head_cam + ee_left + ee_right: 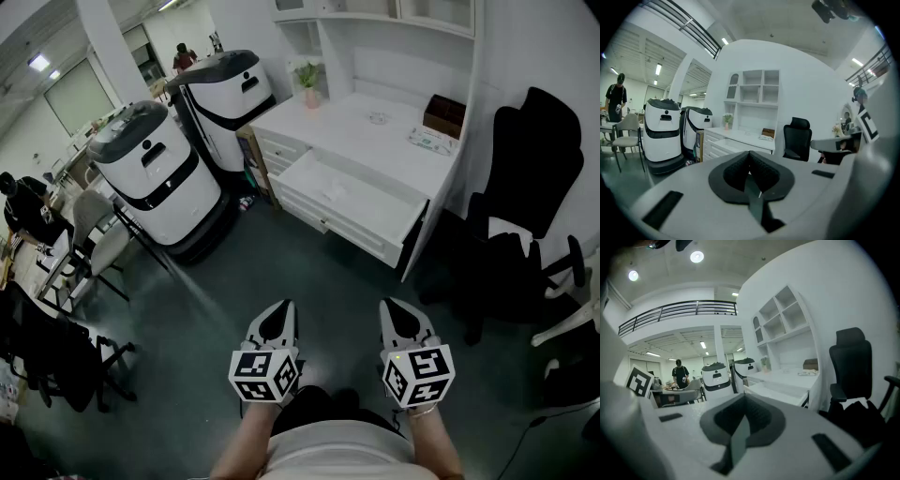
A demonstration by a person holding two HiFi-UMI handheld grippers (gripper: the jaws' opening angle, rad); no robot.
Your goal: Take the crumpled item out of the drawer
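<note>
A white desk (375, 127) stands ahead with one wide drawer (349, 204) pulled open; the same drawer shows in the left gripper view (733, 144) and the right gripper view (780, 389). Its inside looks pale, and I cannot make out a crumpled item in it from here. My left gripper (278, 321) (750, 154) and right gripper (401, 319) (744, 399) are held side by side low over the dark floor, well short of the drawer. Both are shut with nothing between their jaws.
Two white-and-black machines (155, 173) (225, 94) stand left of the desk. A black office chair (525, 216) is at the right. On the desktop sit a potted plant (309, 84), a brown box (443, 114) and a flat packet (433, 141). Chairs and tables fill the far left.
</note>
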